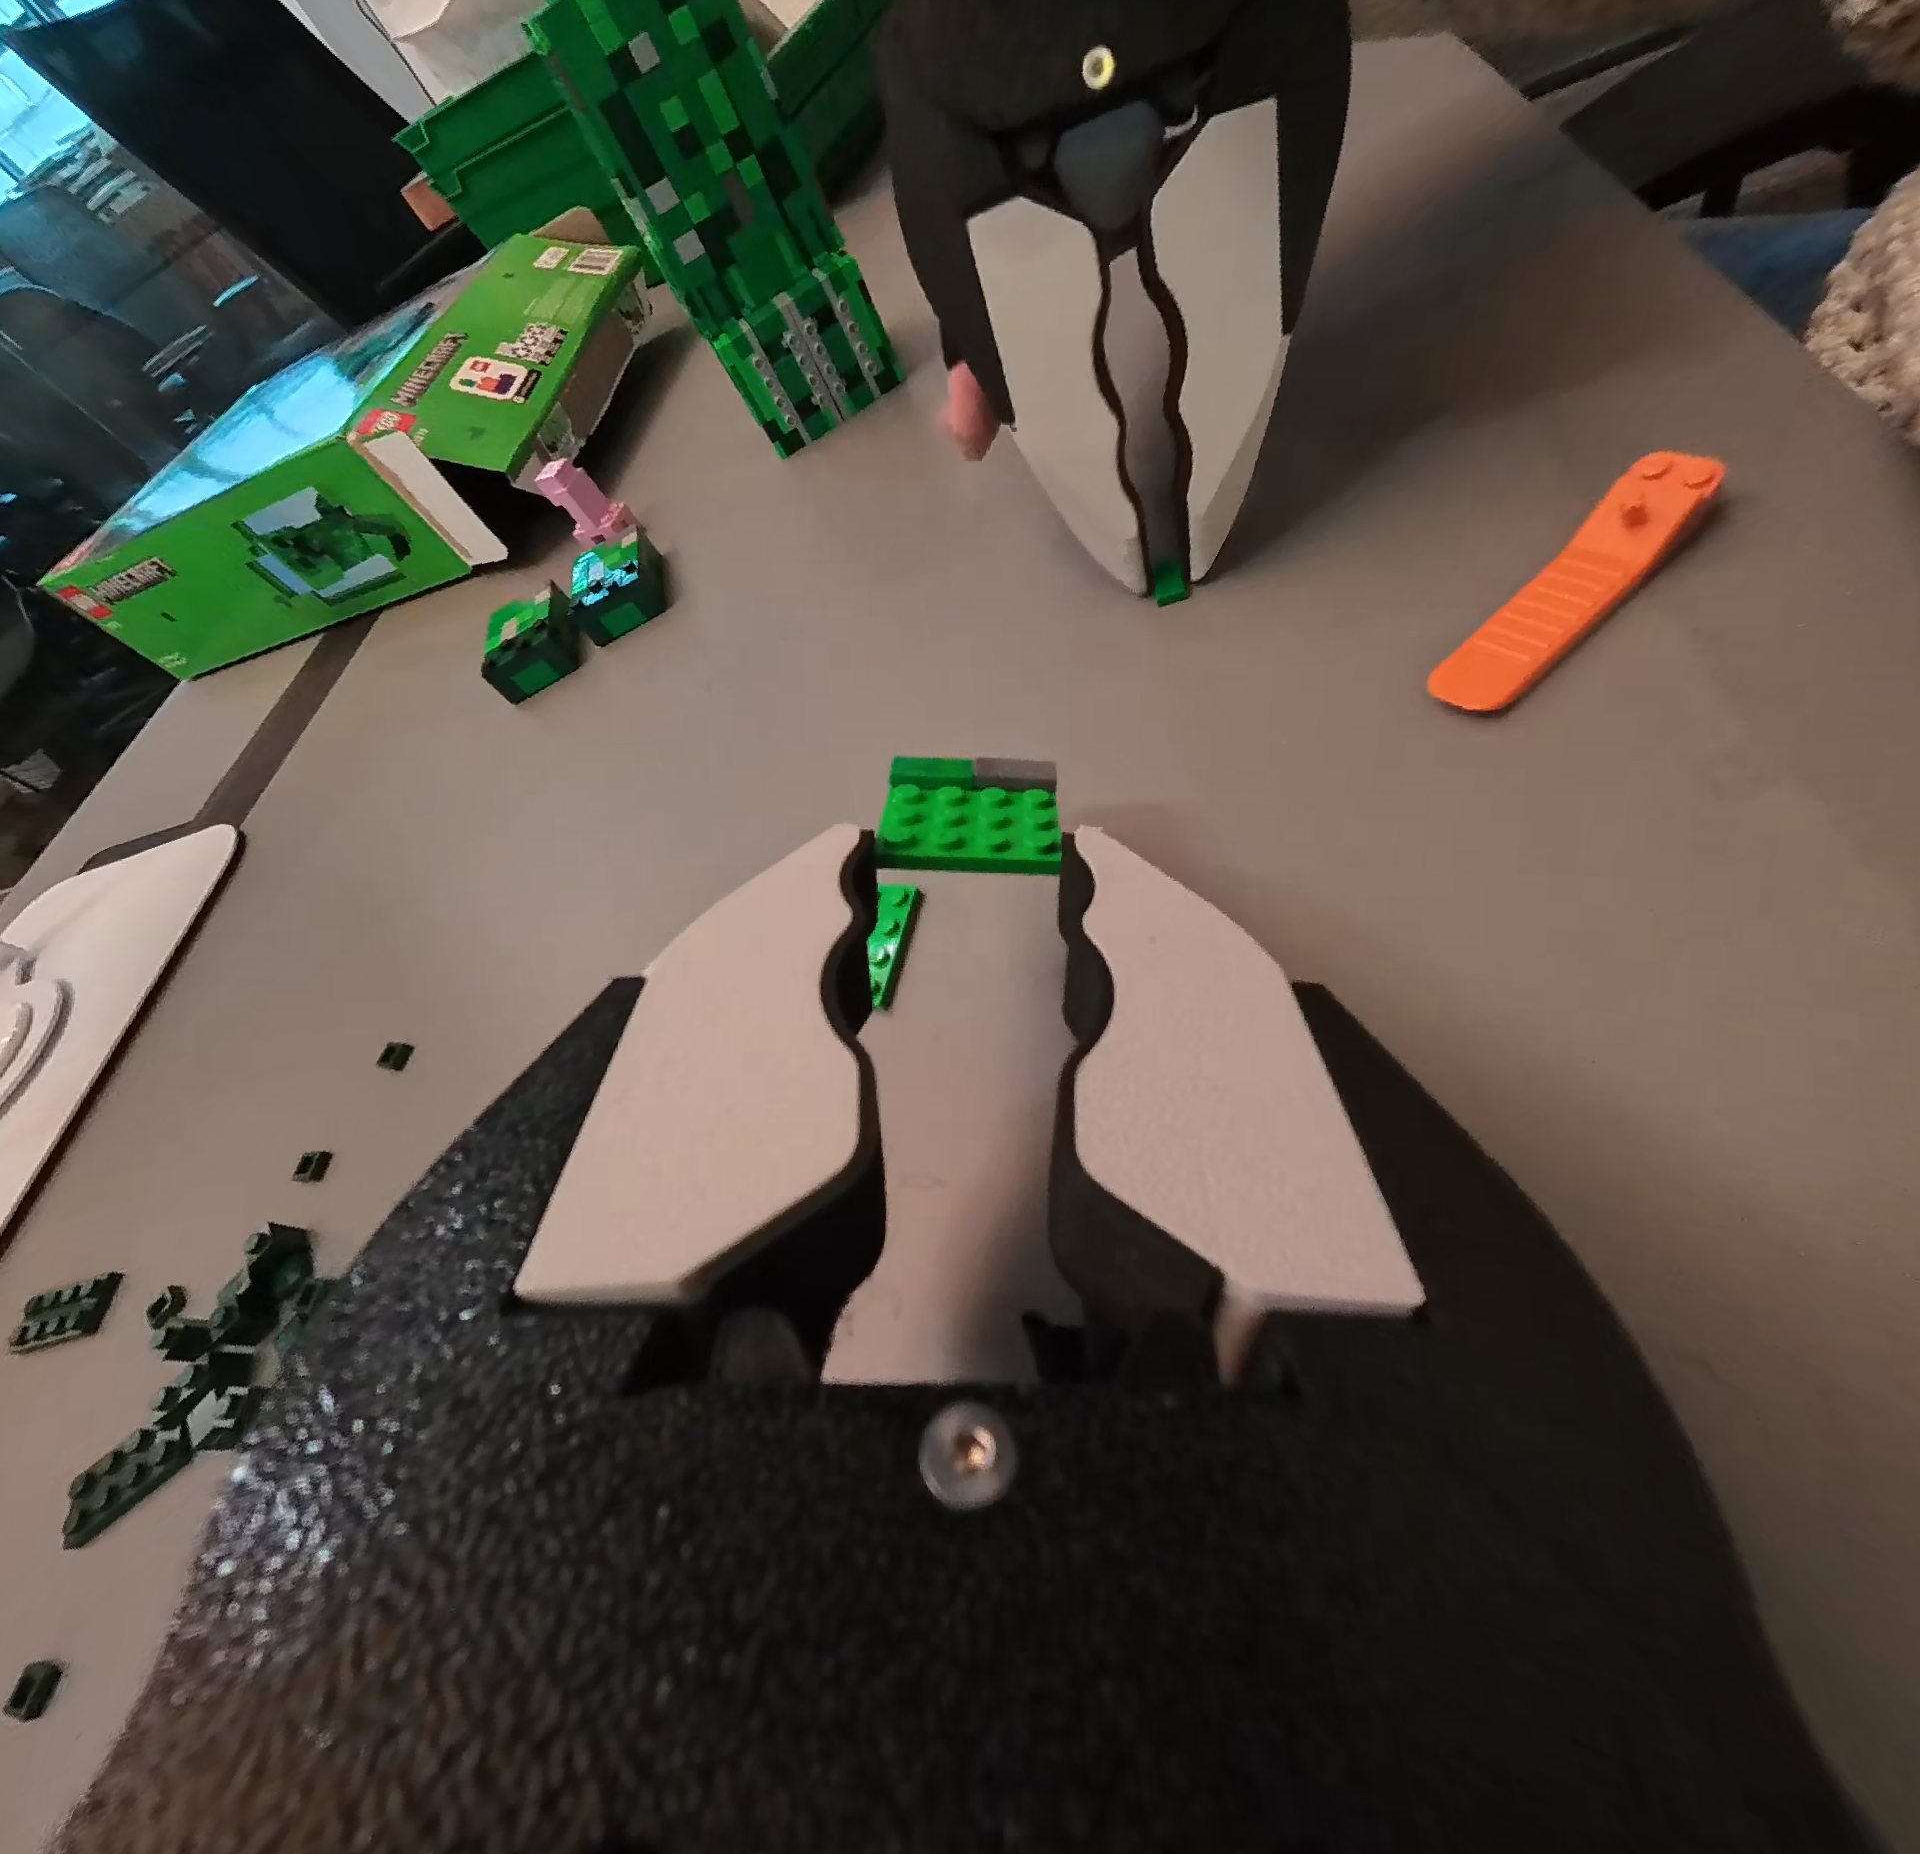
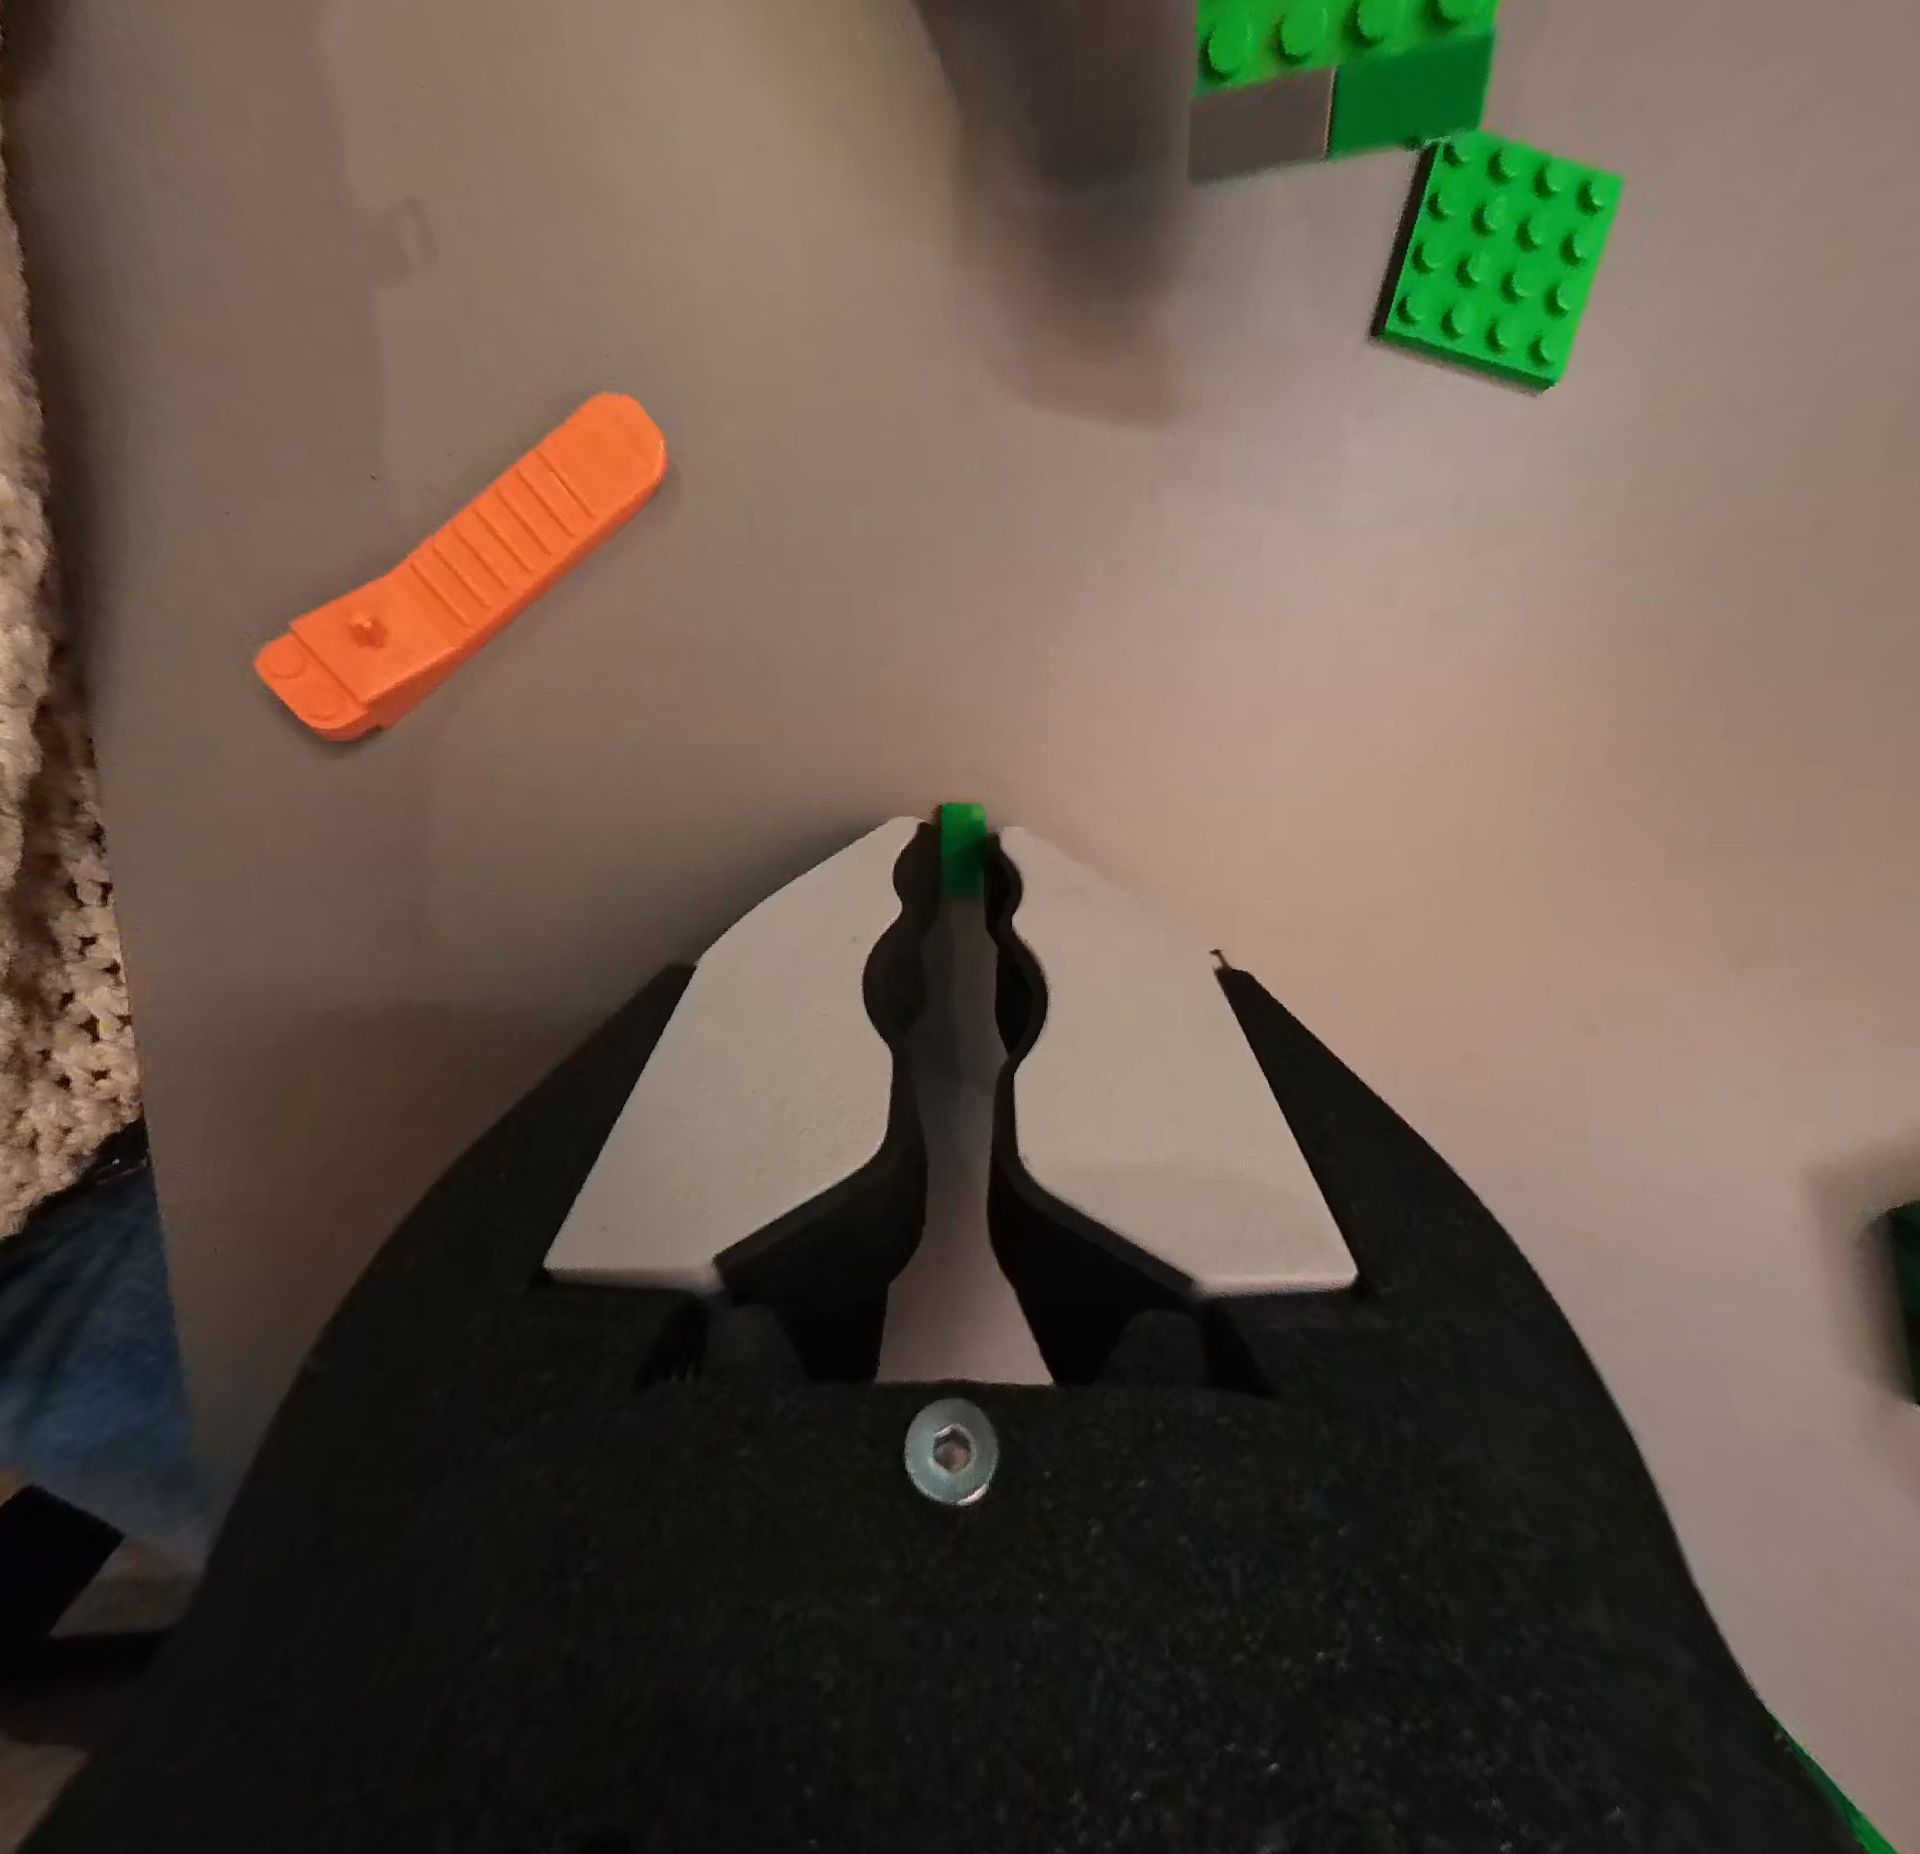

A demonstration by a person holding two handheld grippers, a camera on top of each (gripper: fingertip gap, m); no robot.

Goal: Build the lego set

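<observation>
Right hand-held gripper (image 2: 961, 848): fingers together, clamped on a small green piece (image 2: 961, 854) right at the tips, tip-down close to the desk (image 2: 1143, 661); contact with the desk cannot be told. A tip grip leaves most of the piece exposed, probably so it can be pressed onto studs without the fingers fouling.

Left hand-held gripper (image 1: 966, 869): fingers apart, holding nothing. The sub-build (image 1: 971, 828), a green studded plate with a dark green and a grey tile on its far edge, sits just beyond the tips. A green wedge plate (image 1: 891, 942) lies flat between the fingers, against the left one. Judgement: the left is set to steady the sub-build while the right brings the piece over.

A loose green square plate (image 2: 1496, 256) sits just beside the sub-build in the right wrist view.

Room: open desk between the two grippers. Orange separator (image 2: 457, 578) lies well off to the person's right, clear of the path. Tall green model (image 1: 717, 194), two small green builds (image 1: 577, 609), box (image 1: 312, 474) and green bin (image 1: 499, 152) stand at the far left. Dark green loose parts (image 1: 177, 1389) and a white tray (image 1: 94, 963) are on the near left, close to the desk edge; sweeping left risks scattering them.
</observation>
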